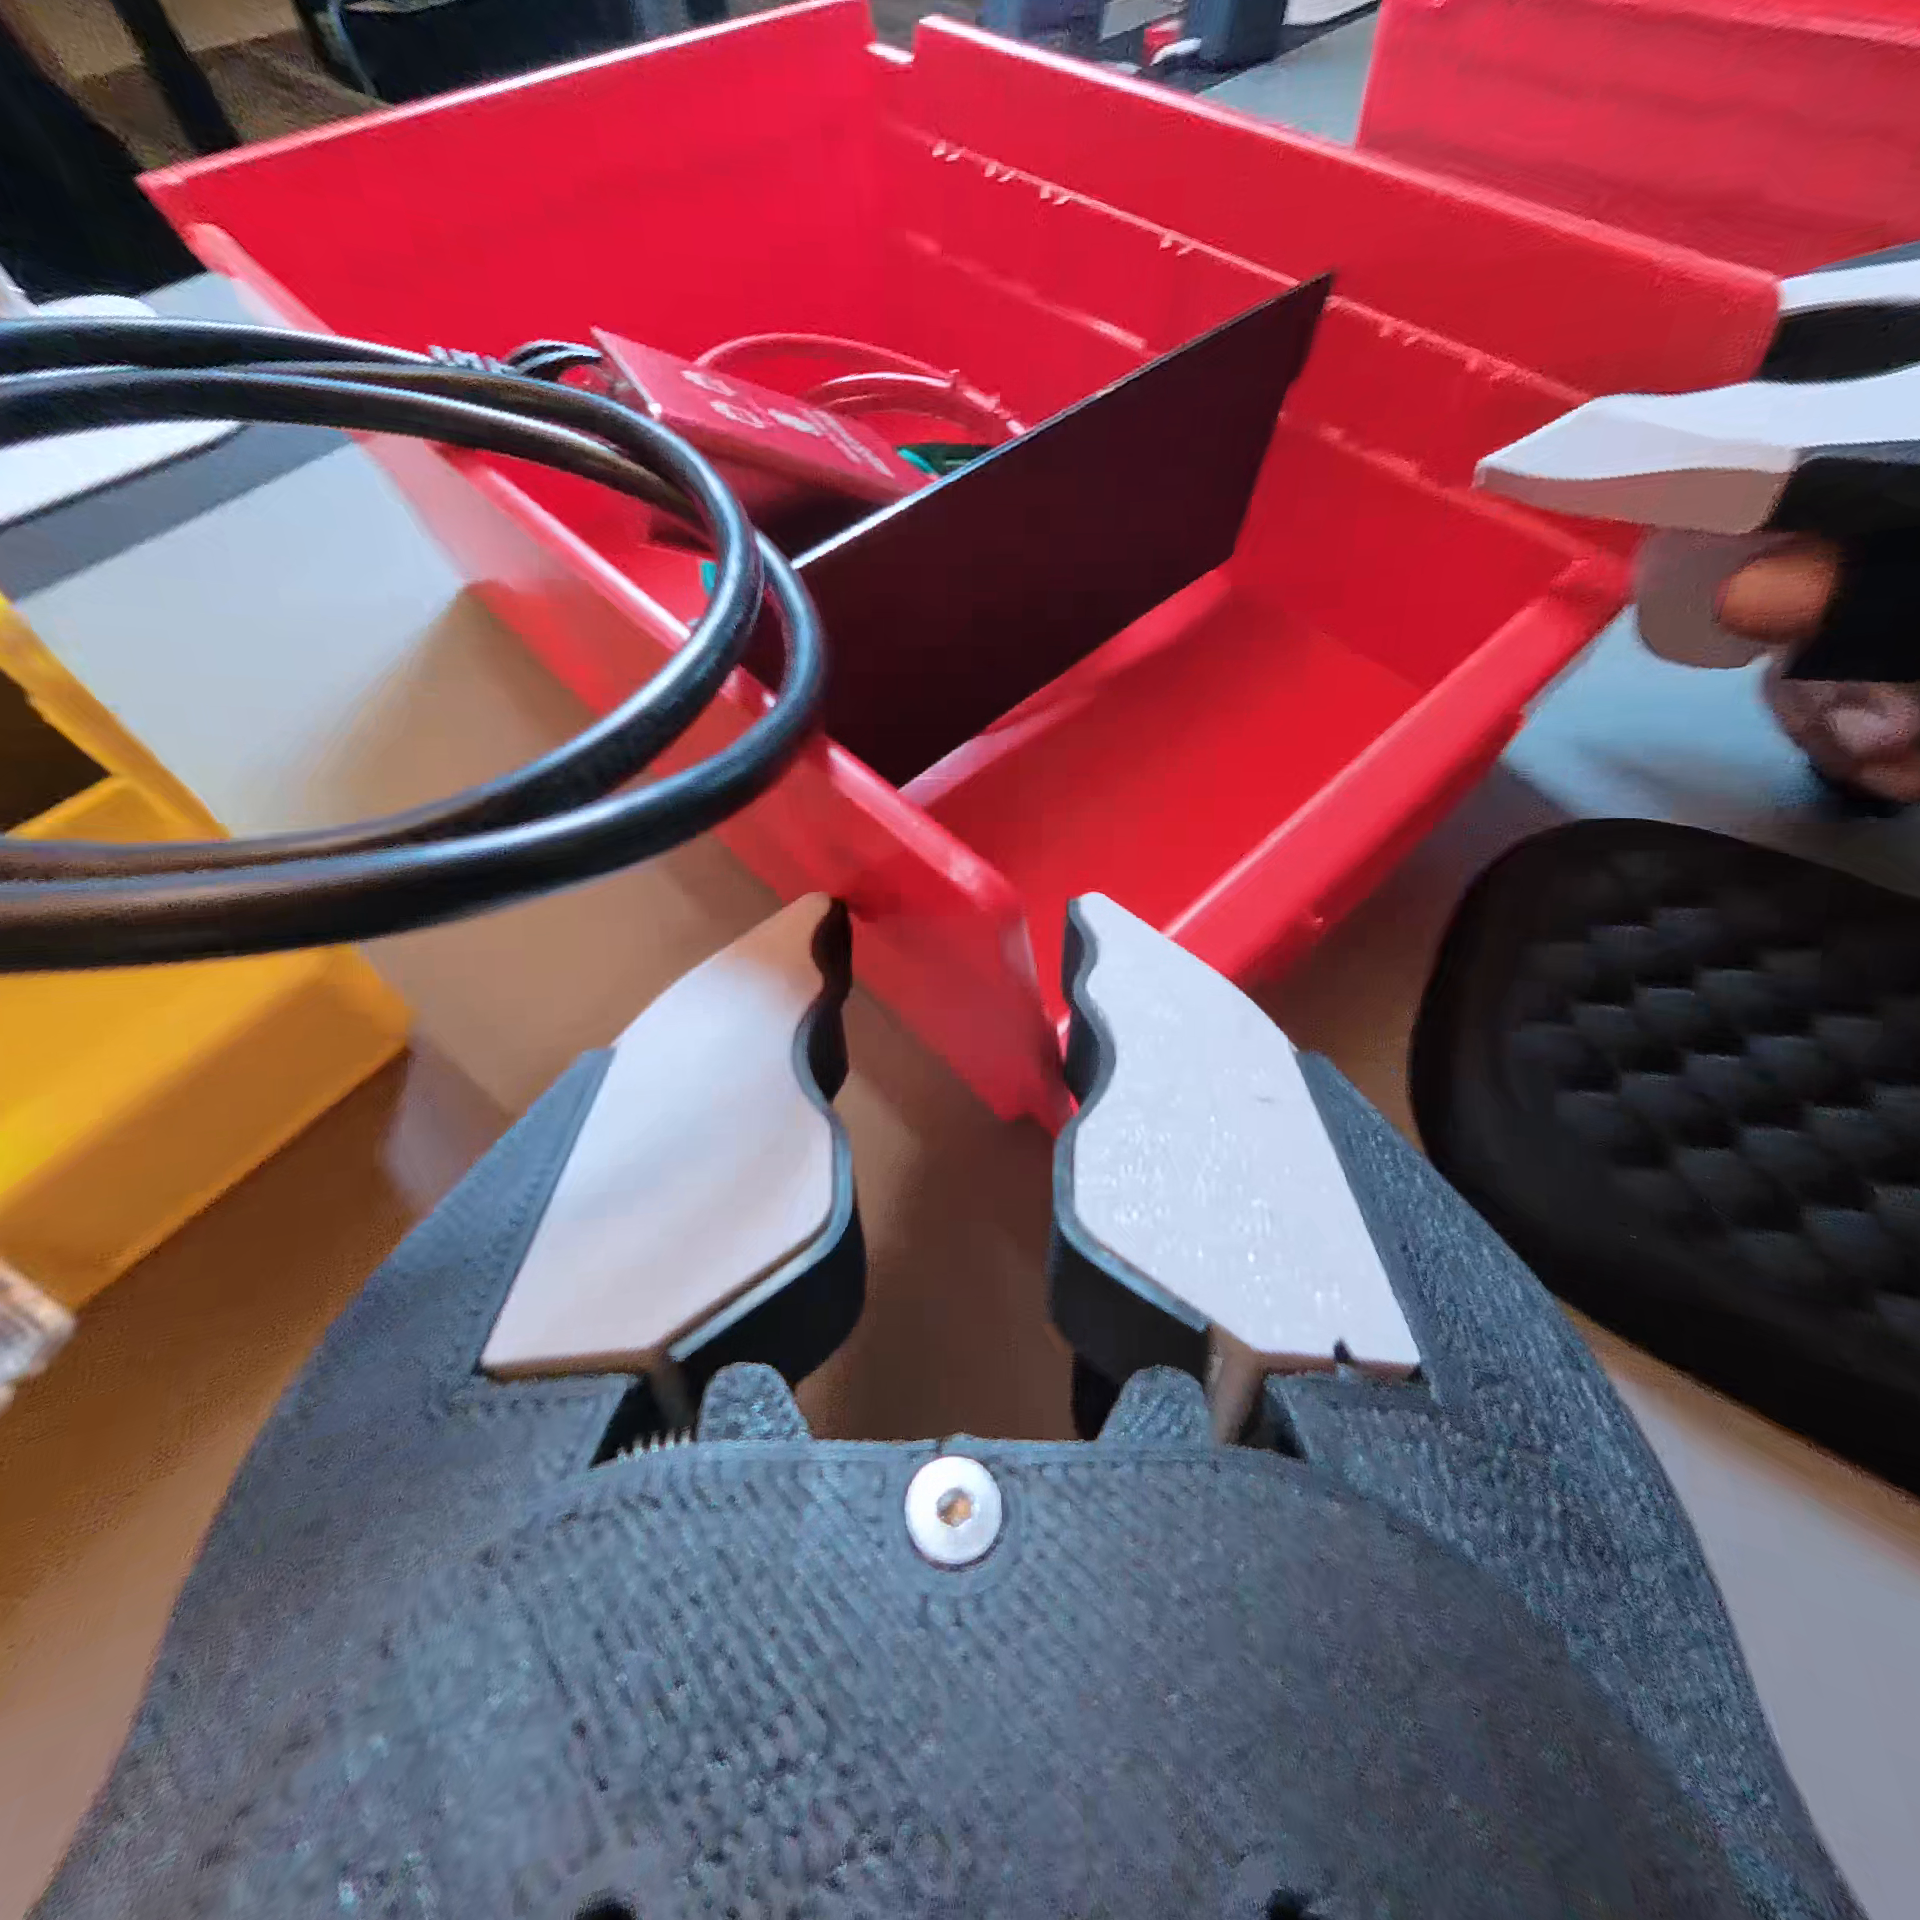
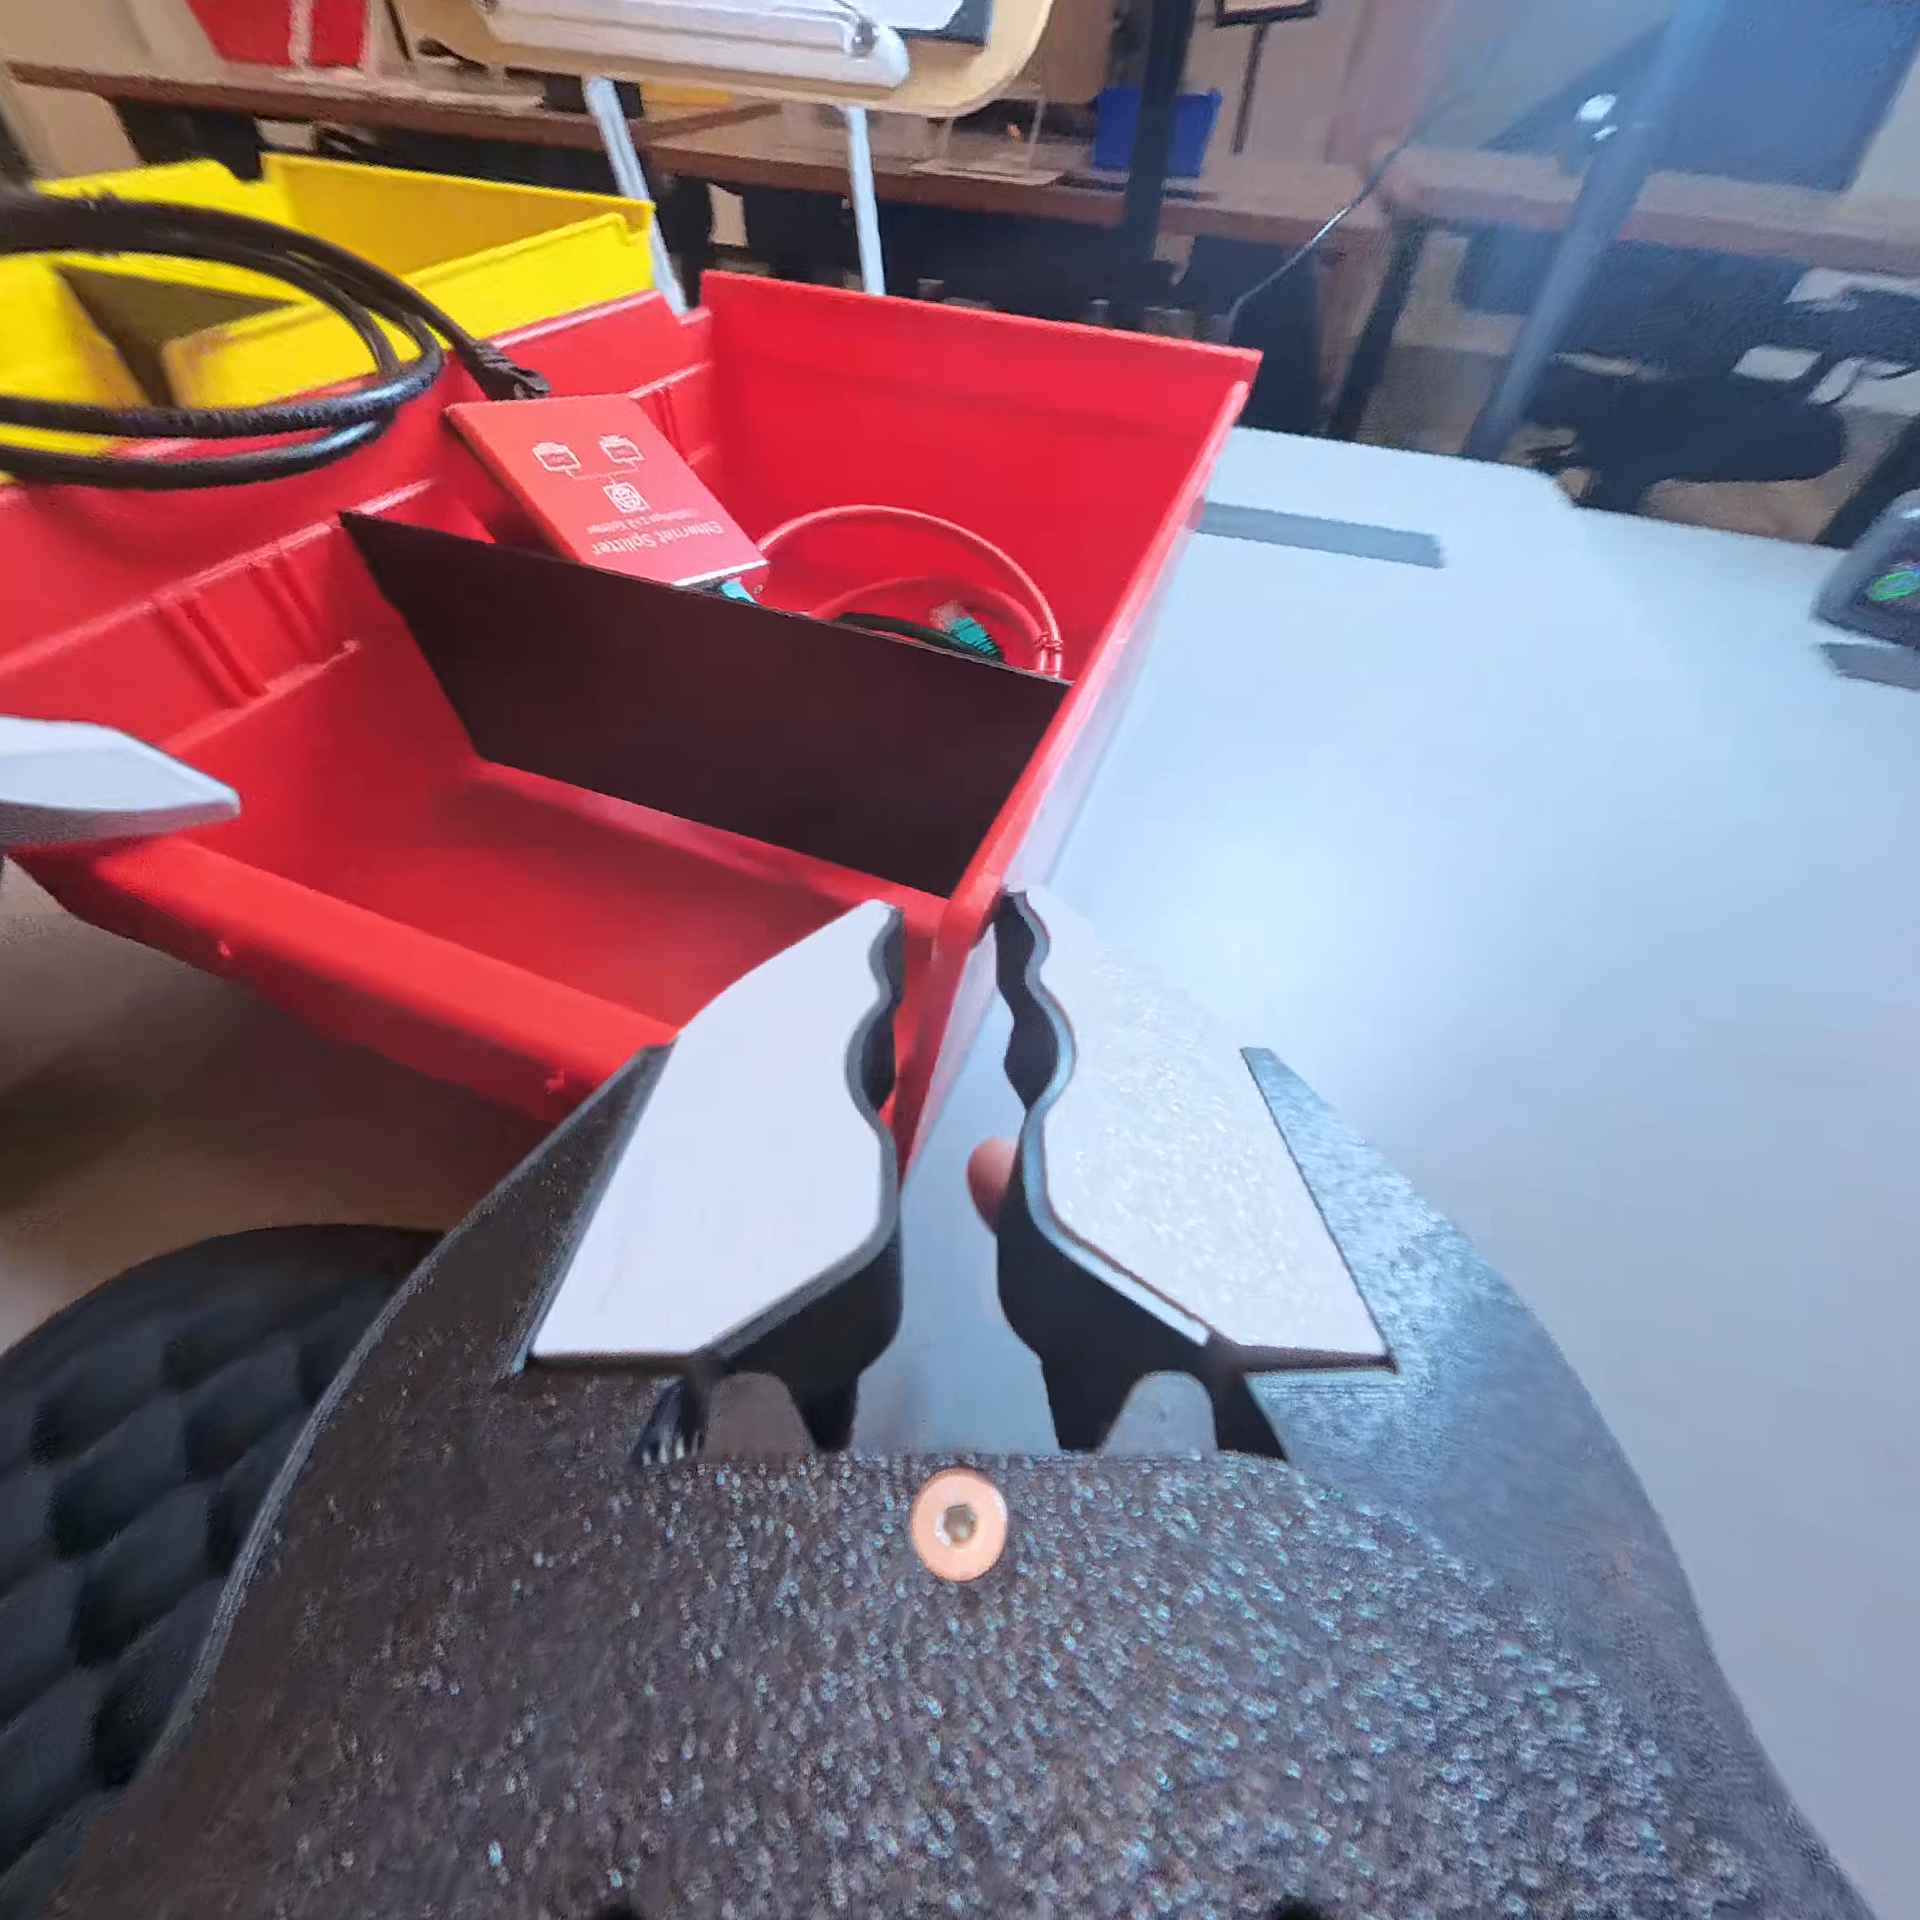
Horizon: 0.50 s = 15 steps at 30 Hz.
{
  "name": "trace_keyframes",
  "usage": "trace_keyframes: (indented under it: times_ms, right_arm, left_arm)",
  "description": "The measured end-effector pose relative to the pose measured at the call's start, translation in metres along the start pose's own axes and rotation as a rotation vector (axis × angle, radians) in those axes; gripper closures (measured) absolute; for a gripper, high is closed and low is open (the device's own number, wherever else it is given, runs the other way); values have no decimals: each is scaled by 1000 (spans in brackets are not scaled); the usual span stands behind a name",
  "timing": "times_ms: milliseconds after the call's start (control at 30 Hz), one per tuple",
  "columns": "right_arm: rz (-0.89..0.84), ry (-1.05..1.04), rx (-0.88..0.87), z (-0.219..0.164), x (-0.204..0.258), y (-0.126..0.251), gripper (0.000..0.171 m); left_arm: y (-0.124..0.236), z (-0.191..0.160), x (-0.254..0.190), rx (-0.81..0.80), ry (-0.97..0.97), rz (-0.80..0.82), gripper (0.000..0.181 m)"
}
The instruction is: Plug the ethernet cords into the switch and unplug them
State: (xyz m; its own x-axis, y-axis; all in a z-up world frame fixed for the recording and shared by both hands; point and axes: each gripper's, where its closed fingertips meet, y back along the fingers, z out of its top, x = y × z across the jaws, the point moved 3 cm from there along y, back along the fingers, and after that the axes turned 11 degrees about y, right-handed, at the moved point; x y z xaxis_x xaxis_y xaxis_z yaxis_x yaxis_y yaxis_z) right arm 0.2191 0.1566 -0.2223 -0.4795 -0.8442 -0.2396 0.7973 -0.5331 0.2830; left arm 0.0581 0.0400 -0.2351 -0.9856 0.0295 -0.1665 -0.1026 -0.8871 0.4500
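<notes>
A red bin point(image 1: 935, 987) point(image 2: 1143, 623) stands on the table, split by a black divider point(image 1: 1039, 582) point(image 2: 727, 707). Its far compartment holds a flat red box point(image 1: 769, 416) point(image 2: 613, 488), a coiled red cord point(image 1: 862, 384) point(image 2: 935, 561) and a green plug point(image 2: 966, 634). The near compartment is empty. A looped black cord point(image 1: 416, 623) point(image 2: 208, 416) hangs over the bin's left rim. My left gripper point(image 1: 961, 920) is open, its fingers either side of the bin's near corner. My right gripper point(image 2: 951, 914) point(image 1: 1631, 395) is open with a narrow gap over the bin's right wall.
A yellow bin point(image 1: 156, 1039) point(image 2: 468, 260) stands left of the red one. A black dimpled foam pad point(image 1: 1683, 1122) point(image 2: 125, 1507) lies in front, between the grippers. A second red bin point(image 1: 1662, 104) stands behind. A clear plug point(image 1: 21, 1340) shows at the left edge. One gripper's finger ends stand about 20 centimeters off the other's.
</notes>
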Motion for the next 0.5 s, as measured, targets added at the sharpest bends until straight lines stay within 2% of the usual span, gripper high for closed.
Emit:
trace_keyframes:
  times_ms: [167,267,367,500]
  right_arm:
    - [-84,63,-30,13,3,12,156]
    - [-128,121,-109,43,7,34,156]
    - [-127,160,-216,88,15,56,156]
    - [-60,191,-370,151,47,71,156]
  left_arm:
    - [6,9,1,-28,-71,57,153]
    - [27,27,-3,-105,-154,103,162]
    - [64,58,-5,-202,-165,113,163]
    - [135,96,10,-349,-195,194,165]
